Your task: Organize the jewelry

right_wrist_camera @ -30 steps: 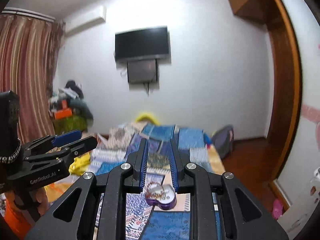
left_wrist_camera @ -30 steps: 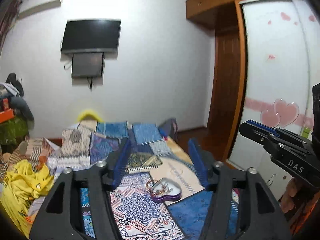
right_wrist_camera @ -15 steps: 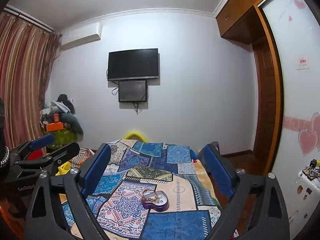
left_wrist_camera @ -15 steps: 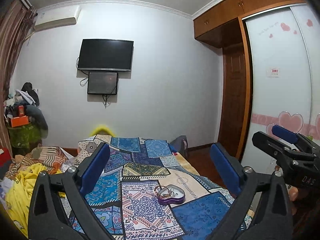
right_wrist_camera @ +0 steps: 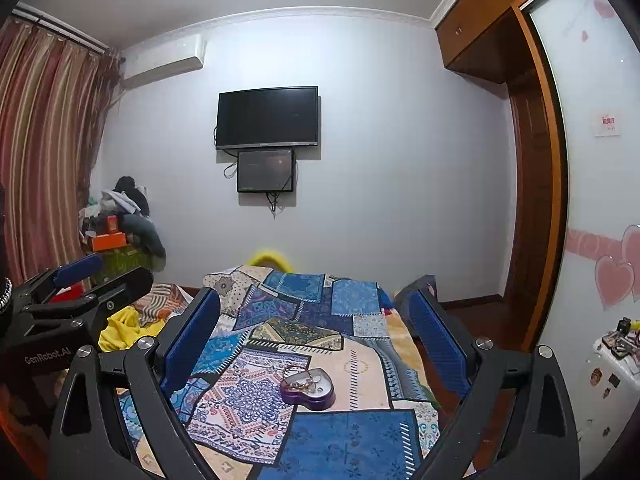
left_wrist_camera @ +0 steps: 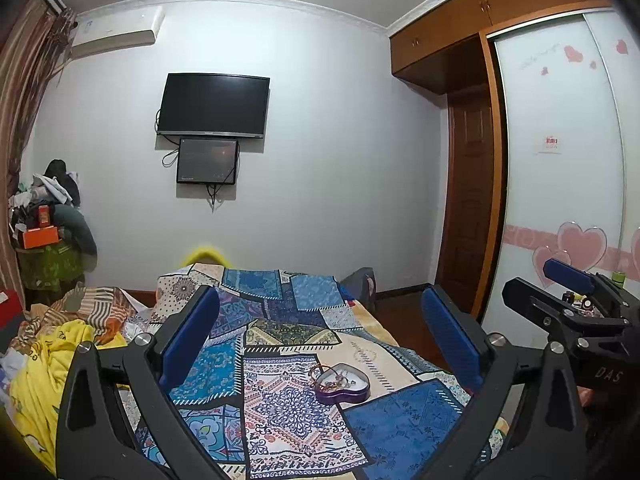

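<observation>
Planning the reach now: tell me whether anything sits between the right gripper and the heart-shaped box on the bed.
Nothing visible blocks it. The right gripper is open and held above the patchwork bedspread, and the purple heart-shaped box lies in plain view between its fingers, with only bare bedspread around it. The left gripper, also open, is off to the side.

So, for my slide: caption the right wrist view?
Open right tool hovers above a heart-shaped jewelry box on the patchwork bedspread.

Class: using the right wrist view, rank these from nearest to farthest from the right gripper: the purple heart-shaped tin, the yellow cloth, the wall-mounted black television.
From the right gripper:
1. Purple heart-shaped tin, on the quilt between its fingers.
2. Yellow cloth, left, on the bed's edge.
3. Wall-mounted black television, far wall.
</observation>
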